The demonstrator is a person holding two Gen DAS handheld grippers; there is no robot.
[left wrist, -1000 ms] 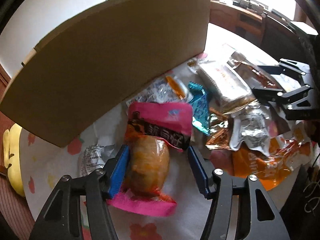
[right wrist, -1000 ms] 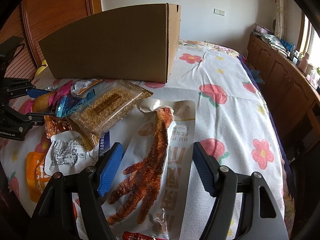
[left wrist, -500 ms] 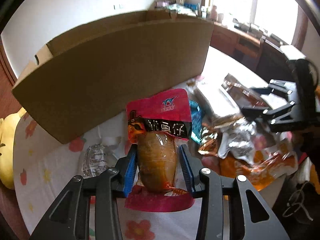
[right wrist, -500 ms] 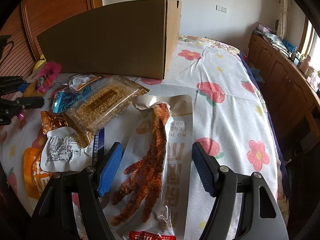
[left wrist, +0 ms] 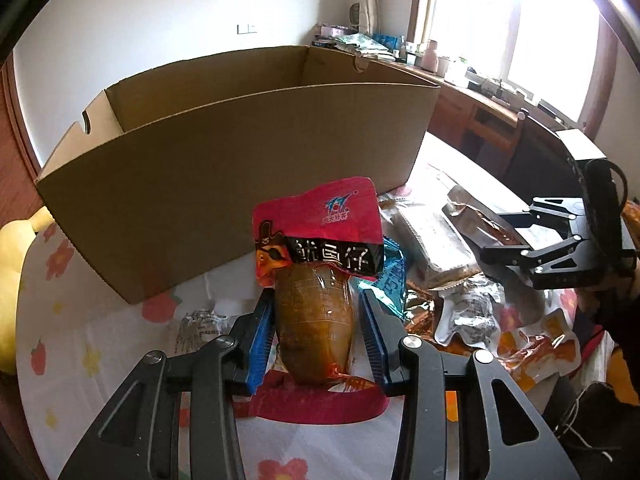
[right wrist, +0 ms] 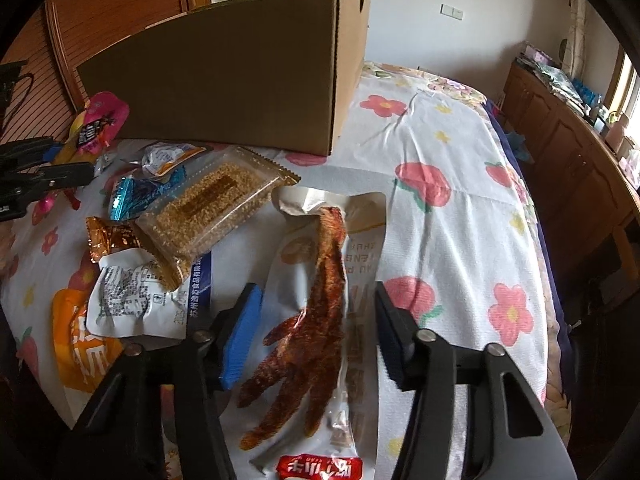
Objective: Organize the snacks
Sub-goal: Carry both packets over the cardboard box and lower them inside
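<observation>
The left gripper (left wrist: 316, 320) is clenched on the pink squid snack pouch (left wrist: 316, 248), held at lower centre of the left view, off the flowered tablecloth (left wrist: 100, 340) and in front of the open cardboard box (left wrist: 224, 168). The right gripper (right wrist: 316, 328) is closing, its blue pads (right wrist: 240, 336) not yet touching the chicken-foot packet (right wrist: 324, 300) lying between them at lower centre of the right view.
</observation>
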